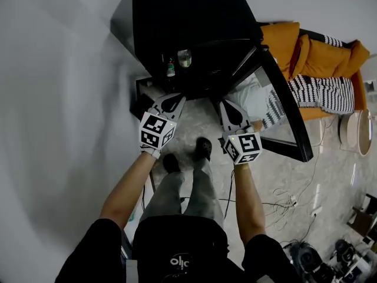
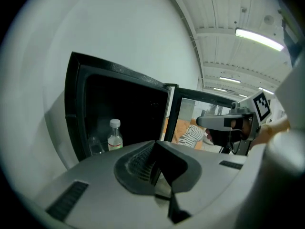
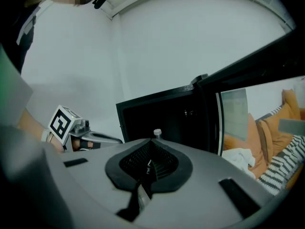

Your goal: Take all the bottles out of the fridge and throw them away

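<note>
Low black fridge point(image 1: 177, 16) by white wall, door point(image 1: 288, 117) wide open on right side. Bottle point(image 1: 170, 68) with white cap stands inside, near front. Clear container point(image 1: 184, 58) just beside it. Left gripper point(image 1: 171, 102) and right gripper point(image 1: 232, 114) held in front of fridge, apart from bottle. Both jaws shut together, nothing between them. Orange sofa point(image 1: 318, 55) behind door

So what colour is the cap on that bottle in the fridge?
White. The cap shows best in the left gripper view.
</note>
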Action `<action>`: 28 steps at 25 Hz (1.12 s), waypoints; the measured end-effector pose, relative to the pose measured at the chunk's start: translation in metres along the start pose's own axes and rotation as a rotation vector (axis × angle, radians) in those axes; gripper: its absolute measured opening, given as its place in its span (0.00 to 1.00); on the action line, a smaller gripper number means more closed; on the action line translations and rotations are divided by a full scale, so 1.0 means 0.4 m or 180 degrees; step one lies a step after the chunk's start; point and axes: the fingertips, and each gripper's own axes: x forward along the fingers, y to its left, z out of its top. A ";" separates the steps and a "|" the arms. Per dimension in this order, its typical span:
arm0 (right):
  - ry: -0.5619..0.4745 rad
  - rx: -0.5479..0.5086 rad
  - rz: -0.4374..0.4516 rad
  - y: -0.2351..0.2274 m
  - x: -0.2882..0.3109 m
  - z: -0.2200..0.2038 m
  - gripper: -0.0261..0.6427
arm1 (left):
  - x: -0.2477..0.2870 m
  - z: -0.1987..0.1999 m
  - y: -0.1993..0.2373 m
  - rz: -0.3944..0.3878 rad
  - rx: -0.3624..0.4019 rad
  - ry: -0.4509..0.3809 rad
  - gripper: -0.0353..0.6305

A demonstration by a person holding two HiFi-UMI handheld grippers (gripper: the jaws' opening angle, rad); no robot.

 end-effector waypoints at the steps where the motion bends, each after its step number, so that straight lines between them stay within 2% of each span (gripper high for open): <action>1: -0.0010 0.0002 -0.0031 -0.005 0.007 -0.021 0.05 | 0.007 -0.019 0.004 -0.0020 0.0001 0.0010 0.06; 9: -0.0011 -0.0077 -0.0179 -0.028 0.118 -0.193 0.05 | 0.097 -0.155 0.057 -0.0086 -0.0033 0.0048 0.06; 16: 0.0032 -0.0129 -0.0209 -0.047 0.185 -0.290 0.05 | 0.168 -0.197 0.133 0.0040 0.0051 -0.0015 0.06; 21: 0.0013 -0.0153 -0.0191 -0.071 0.222 -0.302 0.05 | 0.232 -0.171 0.195 0.0304 0.0049 -0.0194 0.06; 28: -0.0006 -0.0207 -0.0047 -0.115 0.290 -0.244 0.05 | 0.292 -0.082 0.248 0.0698 0.0061 -0.0445 0.07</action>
